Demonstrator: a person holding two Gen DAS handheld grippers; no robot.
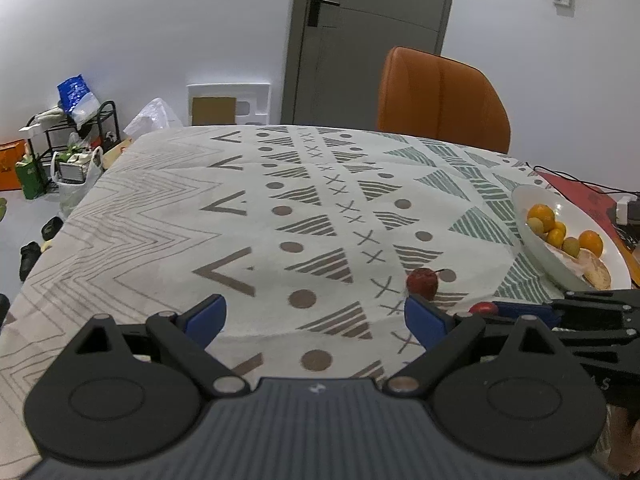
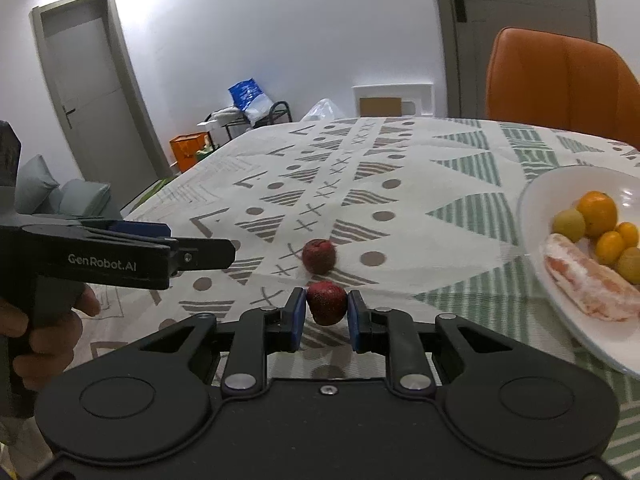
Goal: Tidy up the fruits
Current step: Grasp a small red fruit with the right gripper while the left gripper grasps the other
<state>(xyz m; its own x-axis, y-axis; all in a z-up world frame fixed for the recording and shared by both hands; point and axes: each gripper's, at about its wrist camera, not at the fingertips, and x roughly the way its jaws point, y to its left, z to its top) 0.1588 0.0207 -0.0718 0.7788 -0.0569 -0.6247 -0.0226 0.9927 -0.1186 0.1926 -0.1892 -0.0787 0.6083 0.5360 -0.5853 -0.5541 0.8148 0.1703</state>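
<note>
My right gripper (image 2: pixel 327 303) is shut on a small dark red fruit (image 2: pixel 326 304), held just above the patterned tablecloth (image 2: pixel 400 168). A second red fruit (image 2: pixel 319 256), with a short stem, lies on the cloth a little beyond it; in the left wrist view this fruit (image 1: pixel 422 283) sits just past my right fingertip. My left gripper (image 1: pixel 316 314) is open over the cloth with nothing between its fingers. A white plate (image 2: pixel 538 196) at the right holds oranges (image 2: pixel 598 208), yellow-green fruits (image 2: pixel 568 224) and a peeled citrus piece (image 2: pixel 584 284).
An orange chair (image 1: pixel 440 96) stands at the table's far side. A red mat with a black cable (image 1: pixel 576 192) lies behind the plate. A hand (image 2: pixel 44 340) holds the left gripper's handle at the left. A shelf and bags (image 1: pixel 72 148) stand on the floor.
</note>
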